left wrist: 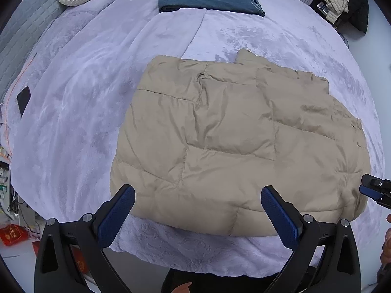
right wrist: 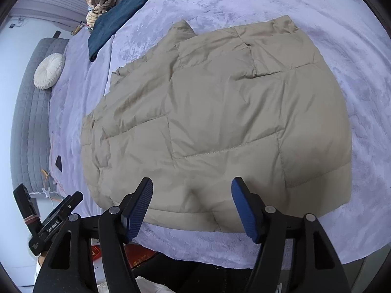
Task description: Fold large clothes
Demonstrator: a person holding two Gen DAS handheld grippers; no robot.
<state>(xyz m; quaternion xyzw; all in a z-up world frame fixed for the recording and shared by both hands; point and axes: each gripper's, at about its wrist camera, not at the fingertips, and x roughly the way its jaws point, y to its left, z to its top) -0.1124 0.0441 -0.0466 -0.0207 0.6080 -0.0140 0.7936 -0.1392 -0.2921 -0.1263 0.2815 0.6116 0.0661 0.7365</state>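
Spread across the lavender plush bed cover, lying flat near its front edge: the beige quilted puffer jacket, already doubled over on itself. Best next to check the fold for squareness, smooth the puffed panels, then take both near corners evenly. Hovering above the near hem, the left gripper, jaws wide and empty; likewise the right gripper, parted, holding nothing.

left gripper pointing steeply down, jaws spread wide, nothing between the pads. right gripper also angled down, jaws apart but narrower, nothing gripped. right one's tip shows at the left view's right edge; both side by side, not touching.
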